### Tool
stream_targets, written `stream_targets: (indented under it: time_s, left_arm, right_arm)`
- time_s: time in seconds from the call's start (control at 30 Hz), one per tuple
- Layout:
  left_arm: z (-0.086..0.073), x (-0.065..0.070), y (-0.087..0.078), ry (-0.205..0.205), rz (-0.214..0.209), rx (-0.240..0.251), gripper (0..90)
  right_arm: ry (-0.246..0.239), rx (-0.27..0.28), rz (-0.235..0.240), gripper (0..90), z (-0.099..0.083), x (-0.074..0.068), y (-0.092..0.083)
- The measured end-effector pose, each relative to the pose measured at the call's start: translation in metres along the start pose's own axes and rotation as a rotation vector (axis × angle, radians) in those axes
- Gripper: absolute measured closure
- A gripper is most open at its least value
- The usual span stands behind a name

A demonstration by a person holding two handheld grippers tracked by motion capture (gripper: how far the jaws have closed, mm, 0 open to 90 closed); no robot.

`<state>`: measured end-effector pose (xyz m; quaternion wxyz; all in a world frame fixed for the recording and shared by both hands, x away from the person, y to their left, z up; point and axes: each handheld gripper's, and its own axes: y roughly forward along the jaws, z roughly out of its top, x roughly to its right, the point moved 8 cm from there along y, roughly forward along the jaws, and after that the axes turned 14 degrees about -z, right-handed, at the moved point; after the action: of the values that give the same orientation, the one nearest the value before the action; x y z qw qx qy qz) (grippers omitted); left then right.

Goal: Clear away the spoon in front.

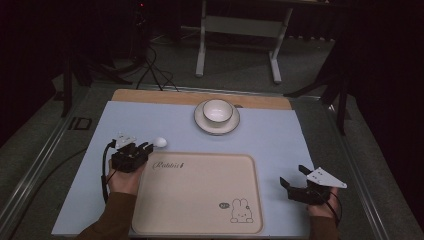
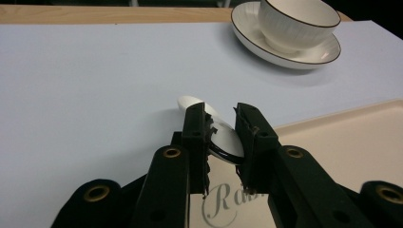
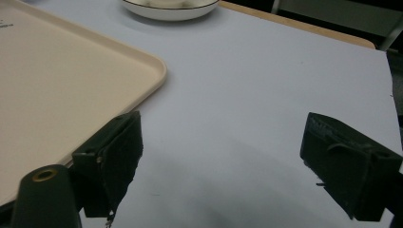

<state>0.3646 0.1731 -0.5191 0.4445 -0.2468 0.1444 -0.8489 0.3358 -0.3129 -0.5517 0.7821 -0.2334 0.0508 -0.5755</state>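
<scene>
A white spoon (image 2: 223,137) with a dark rim is clamped between the jaws of my left gripper (image 2: 221,127); its tip pokes out past the jaws over the blue mat. From above, the left gripper (image 1: 145,147) is at the beige tray's (image 1: 200,220) far left corner, with the white spoon (image 1: 160,142) ahead of it. A white cup (image 1: 217,110) stands on its saucer (image 1: 200,120) at the back of the mat. My right gripper (image 1: 292,176) rests right of the tray, jaws wide apart with nothing between them, and its jaws (image 3: 221,166) frame bare mat.
The tray (image 3: 57,80) carries a rabbit drawing and script lettering. The blue mat (image 1: 280,135) lies on a wooden table top, with floor, cables and a table frame behind. The cup and saucer (image 2: 290,45) stand ahead and right of the left gripper.
</scene>
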Motion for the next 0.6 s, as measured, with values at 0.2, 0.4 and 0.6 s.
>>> stream_targets:
  time_s: [0.2,0.4,0.6]
  left_arm:
    - [-0.007,0.003,-0.005,0.003,0.004,-0.003,75.4]
    - [-0.01,0.005,-0.012,0.008,0.011,0.002,75.4]
    - [-0.014,0.009,-0.019,0.008,0.014,0.01,75.5]
  right_arm:
    - [0.001,0.001,0.0,13.9,0.0,0.0,0.0]
    - [0.001,0.003,0.001,13.9,0.0,0.001,0.0]
    - [0.0,0.002,0.001,14.0,0.0,0.0,0.0]
